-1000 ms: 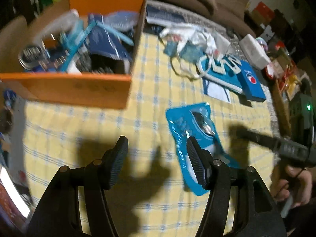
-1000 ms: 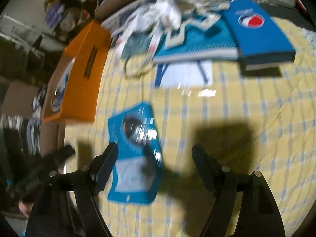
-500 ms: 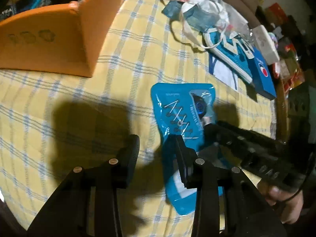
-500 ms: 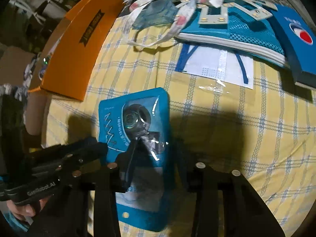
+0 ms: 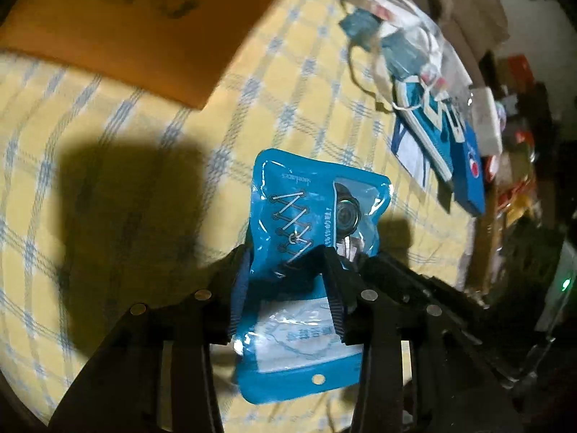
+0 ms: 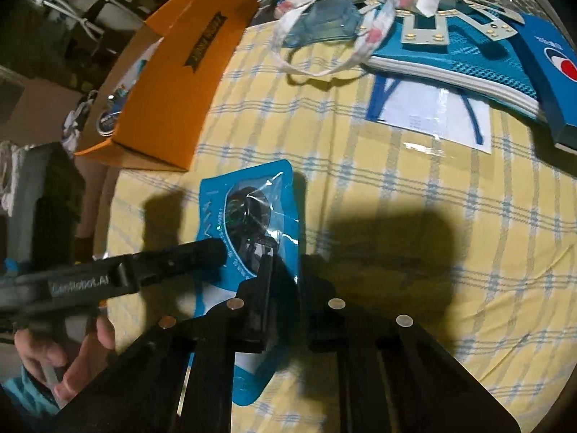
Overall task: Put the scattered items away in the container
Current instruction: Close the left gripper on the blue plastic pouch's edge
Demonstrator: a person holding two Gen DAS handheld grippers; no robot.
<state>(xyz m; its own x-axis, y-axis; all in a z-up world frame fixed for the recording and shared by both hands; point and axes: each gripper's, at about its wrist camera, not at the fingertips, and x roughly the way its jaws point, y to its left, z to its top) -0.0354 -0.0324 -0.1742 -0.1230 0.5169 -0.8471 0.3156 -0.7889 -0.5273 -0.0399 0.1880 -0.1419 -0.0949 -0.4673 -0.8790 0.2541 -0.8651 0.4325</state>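
A blue shoelace packet (image 5: 310, 216) with a clear window lies on the yellow checked cloth. My left gripper (image 5: 288, 270) is closed around its middle, one finger at each long edge, and the packet bows up between them. My right gripper (image 6: 285, 270) is shut on the packet's (image 6: 252, 202) right edge. The left gripper's body (image 6: 144, 270) crosses the right wrist view from the left. The orange cardboard box (image 5: 144, 18) stands at the far left; in the right wrist view (image 6: 173, 83) several items show inside it.
Farther along the cloth lie a white plastic bag (image 6: 346, 7) with a teal pouch, a blue mesh shoe upper (image 6: 450, 50), a clear-wrapped sheet (image 6: 429, 112) and a blue Pepsi box (image 6: 551, 68). Clutter and a sofa stand beyond the table.
Both grippers moved in over the blue packet and closed on it, the left from wide open. The packet now buckles upward. The view has dropped closer to the cloth.
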